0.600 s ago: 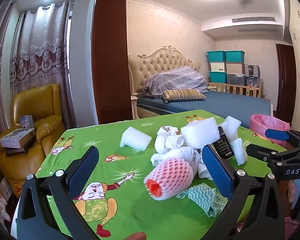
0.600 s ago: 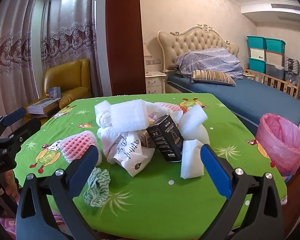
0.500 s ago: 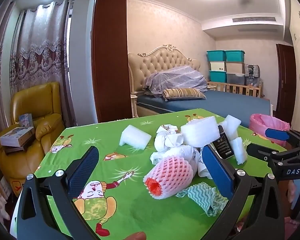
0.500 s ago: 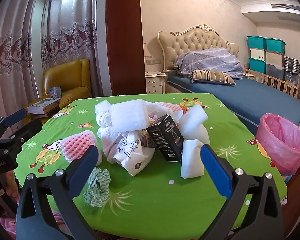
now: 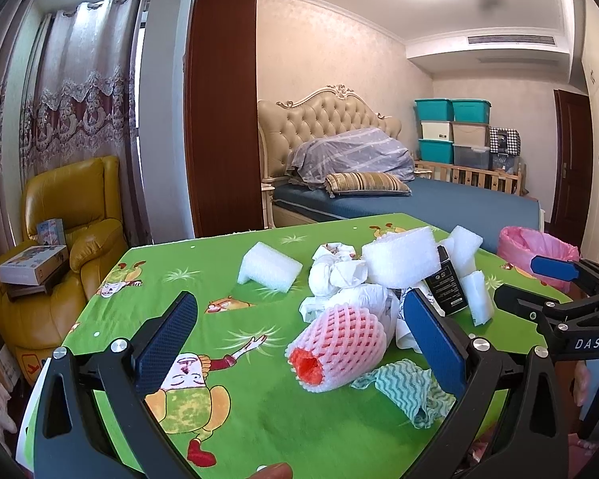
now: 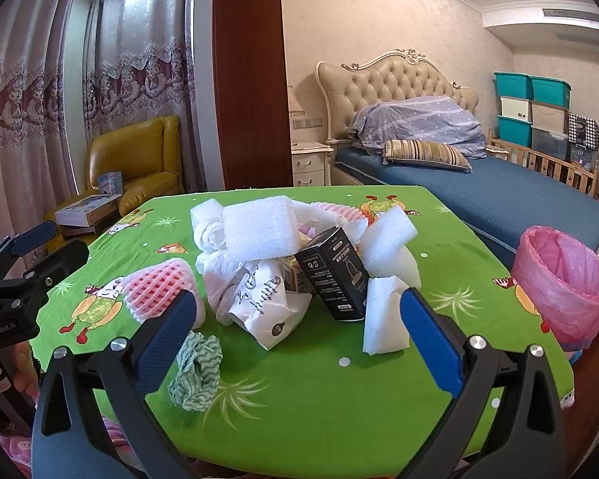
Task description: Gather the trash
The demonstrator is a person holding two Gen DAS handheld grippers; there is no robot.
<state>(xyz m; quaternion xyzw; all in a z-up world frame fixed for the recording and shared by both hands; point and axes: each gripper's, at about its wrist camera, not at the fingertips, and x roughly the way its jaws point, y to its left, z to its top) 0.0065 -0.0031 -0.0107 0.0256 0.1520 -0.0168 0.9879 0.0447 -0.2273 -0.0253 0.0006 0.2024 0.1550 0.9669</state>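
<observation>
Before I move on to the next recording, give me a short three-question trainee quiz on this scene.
1. True or false: the left tool is clamped on the pink foam net.
2. Which side of the table does the pink bin stand on, seen from the right wrist view?
3. The black box is: A) leaning in the trash pile, B) inside the bin, C) on the armchair.

Key: 1. False, its jaws are wide open. 2. The right side. 3. A.

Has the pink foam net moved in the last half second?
No. The pink foam net lies beside the green rag, just as before.
</observation>
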